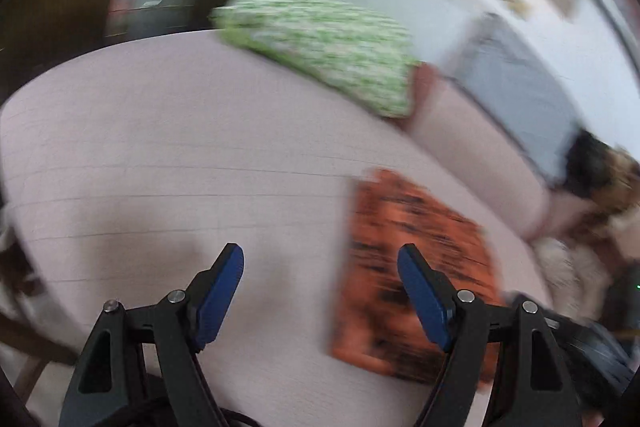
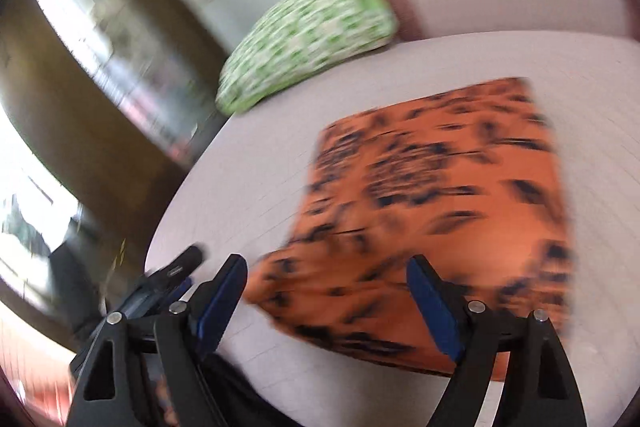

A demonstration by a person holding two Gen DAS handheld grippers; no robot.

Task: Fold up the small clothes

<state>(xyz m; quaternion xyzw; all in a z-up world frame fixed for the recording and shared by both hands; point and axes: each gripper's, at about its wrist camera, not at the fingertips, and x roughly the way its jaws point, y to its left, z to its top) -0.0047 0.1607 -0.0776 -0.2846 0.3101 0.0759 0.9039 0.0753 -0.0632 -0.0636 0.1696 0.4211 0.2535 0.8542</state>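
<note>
Pale bed [image 1: 160,131], orange cloth [image 2: 432,195] flat, grippers apart

Right wrist view, heavy motion blur. Right gripper [image 2: 326,263] with blue pads spread wide, nothing between them, hanging over the near edge of an orange cloth with black markings [image 2: 432,203]. Cloth lies flat on a pale pink bed sheet [image 2: 248,167], its near left corner under the gap. Left gripper [image 2: 176,273] visible at lower left, state unclear. Green-and-white patterned pillow [image 2: 308,35] at the far end of the sheet
</note>
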